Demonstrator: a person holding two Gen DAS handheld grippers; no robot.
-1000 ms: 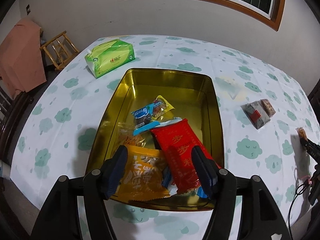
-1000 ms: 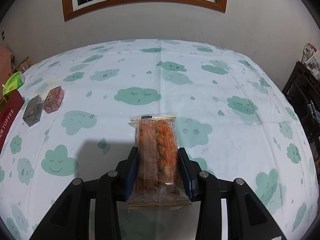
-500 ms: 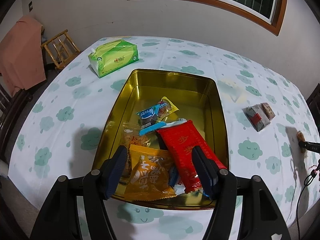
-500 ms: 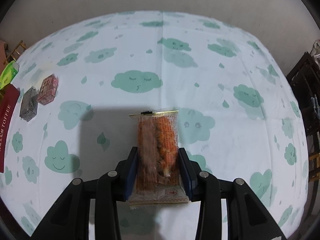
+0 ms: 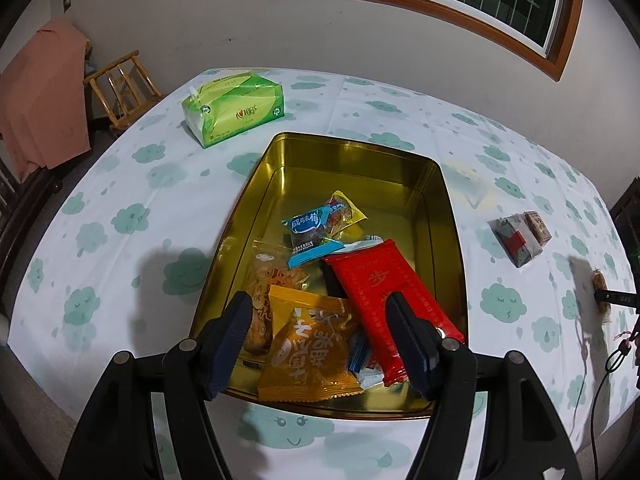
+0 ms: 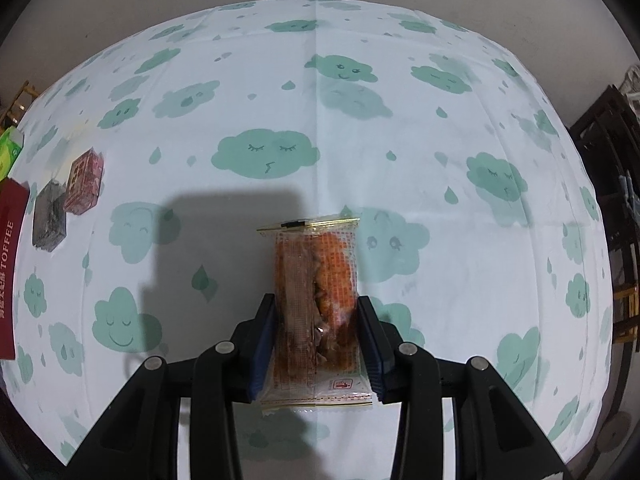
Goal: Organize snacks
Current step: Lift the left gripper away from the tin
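Left wrist view: the left tool (image 5: 318,336) is shown with its jaws standing apart and nothing gripped, poised above the near end of a gold tin (image 5: 450,216) that rests on the desk (image 5: 120,200). Directly ahead of the tool, inside the tin, an orange packet (image 5: 308,356) lies between the two jaws' lines of sight without being pressed by either pad. A red packet (image 5: 384,280) is seen ahead and to the right of the tool, partly behind the right finger (image 5: 412,344). Further ahead lie a clear cracker bag (image 5: 272,272) to the left and a blue-edged plum packet (image 5: 310,228) over a yellow sweet wrapper (image 5: 344,212). Beyond the tin, ahead-left, a green tissue pack (image 5: 234,106) is placed on the desk. Two small wrapped blocks (image 5: 520,236) lie well off to the right, apart from the tin.

Right wrist view: the right tool (image 6: 316,334) is closed on a clear packet of orange biscuit (image 6: 316,280), whose sides are pressed by both pads; the packet projects forward from the jaws, above the cloud-print cloth of the desk. A maroon toffee lid (image 6: 12,268) is visible at the far left edge, with the same two blocks just beside it
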